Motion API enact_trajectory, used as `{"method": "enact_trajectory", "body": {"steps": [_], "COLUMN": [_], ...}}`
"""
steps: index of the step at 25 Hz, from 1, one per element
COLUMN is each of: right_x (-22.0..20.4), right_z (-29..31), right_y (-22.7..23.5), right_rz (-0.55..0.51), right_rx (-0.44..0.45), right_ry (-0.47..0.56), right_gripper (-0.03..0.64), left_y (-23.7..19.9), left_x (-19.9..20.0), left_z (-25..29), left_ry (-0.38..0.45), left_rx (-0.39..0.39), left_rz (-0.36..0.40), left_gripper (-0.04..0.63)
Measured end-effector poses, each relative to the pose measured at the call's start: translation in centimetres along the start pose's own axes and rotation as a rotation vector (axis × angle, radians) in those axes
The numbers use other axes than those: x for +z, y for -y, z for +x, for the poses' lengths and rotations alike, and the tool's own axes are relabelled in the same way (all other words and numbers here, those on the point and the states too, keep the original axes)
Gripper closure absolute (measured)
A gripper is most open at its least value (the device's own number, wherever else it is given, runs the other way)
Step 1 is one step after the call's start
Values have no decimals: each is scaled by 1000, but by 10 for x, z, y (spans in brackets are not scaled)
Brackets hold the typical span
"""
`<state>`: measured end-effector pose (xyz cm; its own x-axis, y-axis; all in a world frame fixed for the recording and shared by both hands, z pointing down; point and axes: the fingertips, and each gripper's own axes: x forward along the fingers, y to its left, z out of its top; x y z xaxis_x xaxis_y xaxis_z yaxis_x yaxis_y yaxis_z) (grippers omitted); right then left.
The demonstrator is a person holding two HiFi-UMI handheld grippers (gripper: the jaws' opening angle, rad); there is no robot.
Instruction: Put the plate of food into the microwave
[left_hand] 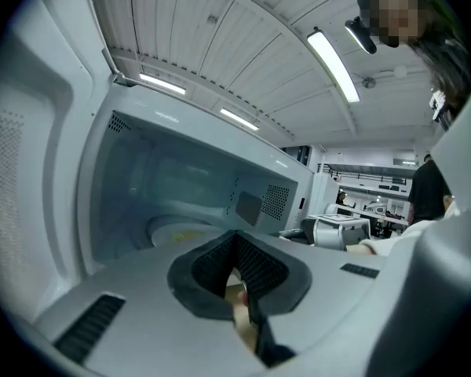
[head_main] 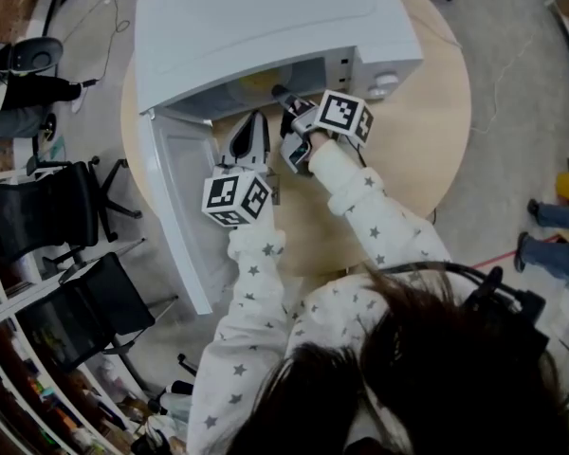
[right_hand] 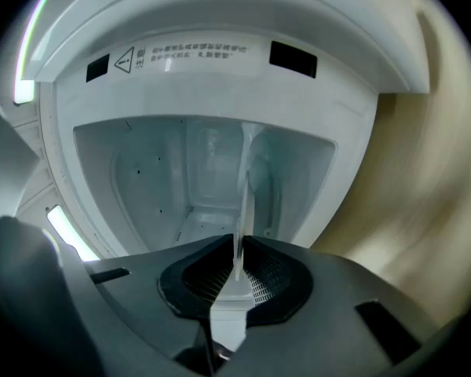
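Observation:
A white microwave (head_main: 266, 17) stands on a round wooden table (head_main: 427, 140) with its door (head_main: 180, 207) swung open to the left. The plate with yellow food (head_main: 261, 81) lies inside the cavity; in the left gripper view it shows as a pale disc (left_hand: 177, 230) on the cavity floor. My right gripper (head_main: 283, 96) reaches into the opening and is shut on the plate's thin white rim (right_hand: 245, 203), seen edge-on between the jaws (right_hand: 237, 277). My left gripper (head_main: 254, 121) hovers just outside the opening, by the door, shut with nothing in it (left_hand: 239, 277).
The open door juts past the table's left edge. Black office chairs (head_main: 66, 216) stand on the floor to the left. People's legs (head_main: 550, 245) show at the right edge. The microwave's control knobs (head_main: 384, 81) sit right of the opening.

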<state>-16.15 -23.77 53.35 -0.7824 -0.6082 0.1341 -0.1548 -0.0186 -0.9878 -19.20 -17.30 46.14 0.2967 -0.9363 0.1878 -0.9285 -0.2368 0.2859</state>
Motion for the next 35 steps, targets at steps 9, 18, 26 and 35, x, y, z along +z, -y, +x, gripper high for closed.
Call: {"method": "enact_trajectory", "body": {"steps": [9, 18, 26, 35], "right_x": [-2, 0, -3, -13], "right_z": [7, 2, -6, -22], "right_y": [6, 14, 22, 25], "right_rz": [-1, 34, 76, 148], "right_rx": [-38, -164, -170, -115], "right_ry": [-37, -18, -4, -20], "right_gripper": [502, 503, 503, 503], "left_y": [-4, -1, -1, 1], "left_x": [-4, -6, -7, -10], "left_z": [0, 0, -1, -3], "left_ry": [-7, -8, -7, -9], "left_rx": [-1, -2, -10, -18], "left_rz": [-11, -21, -27, -31], "left_gripper": [594, 594, 594, 594]}}
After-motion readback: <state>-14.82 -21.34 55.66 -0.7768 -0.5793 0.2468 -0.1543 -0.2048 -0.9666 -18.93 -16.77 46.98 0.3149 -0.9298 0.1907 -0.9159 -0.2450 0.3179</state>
